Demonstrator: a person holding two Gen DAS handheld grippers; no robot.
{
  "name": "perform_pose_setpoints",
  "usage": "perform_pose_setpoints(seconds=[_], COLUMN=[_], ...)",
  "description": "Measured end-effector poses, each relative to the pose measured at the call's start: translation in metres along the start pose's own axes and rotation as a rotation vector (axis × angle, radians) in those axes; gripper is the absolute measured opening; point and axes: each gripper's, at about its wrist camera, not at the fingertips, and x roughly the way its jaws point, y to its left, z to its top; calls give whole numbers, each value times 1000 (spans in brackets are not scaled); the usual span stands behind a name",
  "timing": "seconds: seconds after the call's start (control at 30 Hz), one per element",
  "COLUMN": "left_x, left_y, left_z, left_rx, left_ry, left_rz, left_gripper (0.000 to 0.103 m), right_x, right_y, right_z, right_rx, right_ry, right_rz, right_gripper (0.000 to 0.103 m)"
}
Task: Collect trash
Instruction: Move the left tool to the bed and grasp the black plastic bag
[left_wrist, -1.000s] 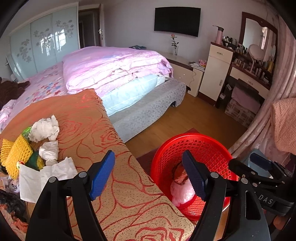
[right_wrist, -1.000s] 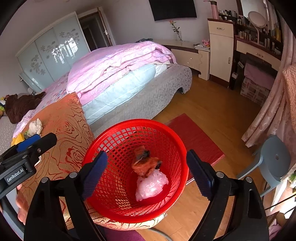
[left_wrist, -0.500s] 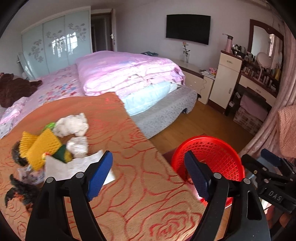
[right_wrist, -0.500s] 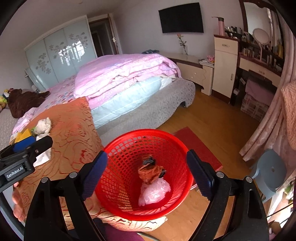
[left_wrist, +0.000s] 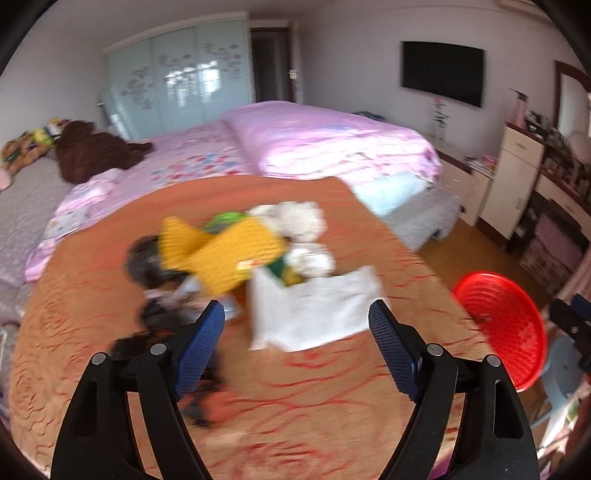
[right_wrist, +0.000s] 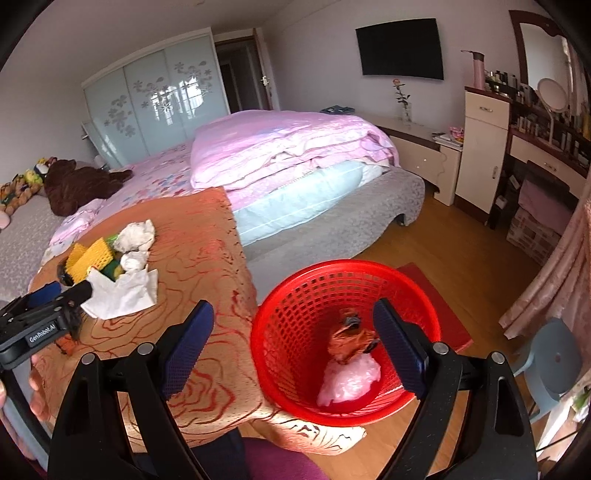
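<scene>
On orange cloth (left_wrist: 332, 387) — trash pile (left_wrist: 236, 254); bedroom beyond

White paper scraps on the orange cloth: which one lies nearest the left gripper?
The flat white paper sheet, just ahead of the left gripper; the two crumpled white wads lie farther back.

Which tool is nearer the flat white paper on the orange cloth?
Left. The left tool points straight at the white paper, jaws open and empty. The right tool hangs open over the red basket, off to the paper's side.
</scene>
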Motion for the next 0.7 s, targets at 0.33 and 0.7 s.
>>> perform_pose_setpoints(seconds=[0.33, 0.7], left_x=[8, 13], left_y=[69, 101], left_z=[-16, -38], left_rx=[-118, -173], left_ry=[35, 67], left_rz=[128, 118], left_gripper=[78, 77], right_x=[6, 14], right_y=[16, 35], right_z=[-5, -10], right_rx=[-24, -49], right_ry=[25, 57], right_rz=[26, 61], right_gripper=[85, 85])
